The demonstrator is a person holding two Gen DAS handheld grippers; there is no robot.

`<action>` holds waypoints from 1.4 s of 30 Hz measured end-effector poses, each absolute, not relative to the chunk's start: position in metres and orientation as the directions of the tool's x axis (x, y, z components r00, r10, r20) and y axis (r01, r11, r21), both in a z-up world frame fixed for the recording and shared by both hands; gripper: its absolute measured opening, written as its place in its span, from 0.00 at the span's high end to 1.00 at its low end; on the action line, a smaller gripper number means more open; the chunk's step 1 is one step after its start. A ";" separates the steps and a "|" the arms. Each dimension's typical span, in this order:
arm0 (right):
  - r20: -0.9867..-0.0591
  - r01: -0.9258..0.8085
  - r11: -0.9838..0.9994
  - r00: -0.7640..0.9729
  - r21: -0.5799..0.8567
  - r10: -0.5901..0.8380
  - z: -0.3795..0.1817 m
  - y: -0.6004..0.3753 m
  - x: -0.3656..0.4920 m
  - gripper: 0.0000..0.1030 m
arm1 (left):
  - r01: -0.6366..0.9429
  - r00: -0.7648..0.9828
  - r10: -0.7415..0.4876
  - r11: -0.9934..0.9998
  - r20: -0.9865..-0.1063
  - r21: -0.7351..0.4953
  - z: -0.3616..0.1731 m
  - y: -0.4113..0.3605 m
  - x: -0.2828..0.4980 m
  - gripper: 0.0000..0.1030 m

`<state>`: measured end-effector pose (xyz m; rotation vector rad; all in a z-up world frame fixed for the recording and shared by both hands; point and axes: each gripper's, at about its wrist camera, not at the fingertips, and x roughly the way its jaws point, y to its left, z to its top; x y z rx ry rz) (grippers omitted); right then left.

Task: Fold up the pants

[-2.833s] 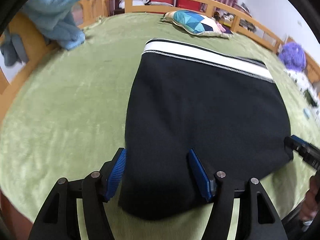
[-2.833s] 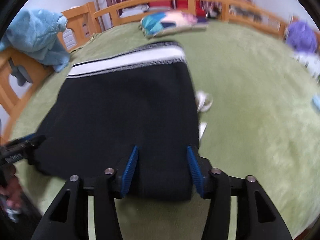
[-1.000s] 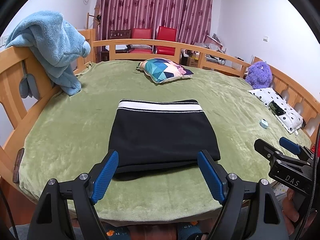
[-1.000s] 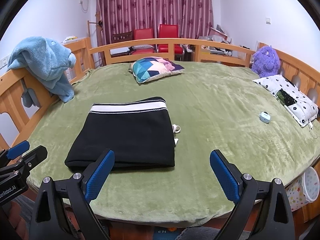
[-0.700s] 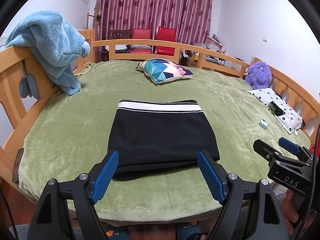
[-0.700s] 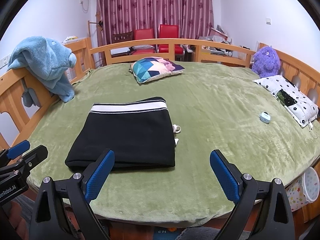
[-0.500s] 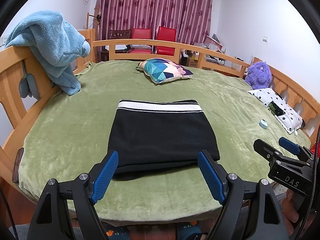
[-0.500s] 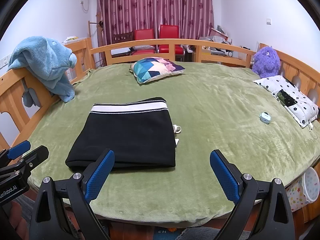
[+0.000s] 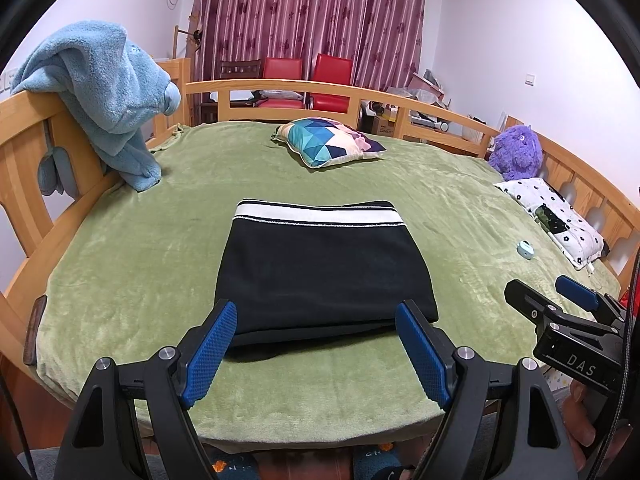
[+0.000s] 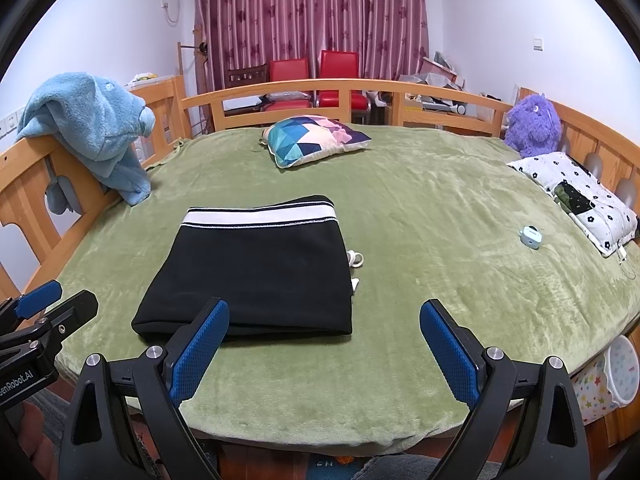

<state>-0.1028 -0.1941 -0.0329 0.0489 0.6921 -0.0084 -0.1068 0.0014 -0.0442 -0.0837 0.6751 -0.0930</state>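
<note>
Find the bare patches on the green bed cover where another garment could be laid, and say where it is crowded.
Free: the blanket between the folded pants and the small blue case; also between the pants and the blue towel. Crowded: the right rail, with floral pillow and purple plush.

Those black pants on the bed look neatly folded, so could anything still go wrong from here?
The folded pants lie near the blanket edge, so a nudge from either open gripper might slide them off. The white drawstring sticks out at the side and could snag. The bottom layers peek out unevenly in front, so the stack might loosen.
</note>
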 end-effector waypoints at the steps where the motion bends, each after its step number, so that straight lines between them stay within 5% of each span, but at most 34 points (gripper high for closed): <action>1: -0.638 0.022 0.999 0.770 0.042 0.010 -0.032 -0.194 -0.103 0.08 | 0.059 0.777 -0.113 0.992 -0.619 -0.107 -0.044 0.001 -0.107 0.22; 42: -0.634 0.001 1.000 0.773 0.030 0.018 -0.029 -0.187 -0.105 0.08 | 0.061 0.784 -0.122 0.991 -0.609 -0.120 -0.040 -0.010 -0.110 0.21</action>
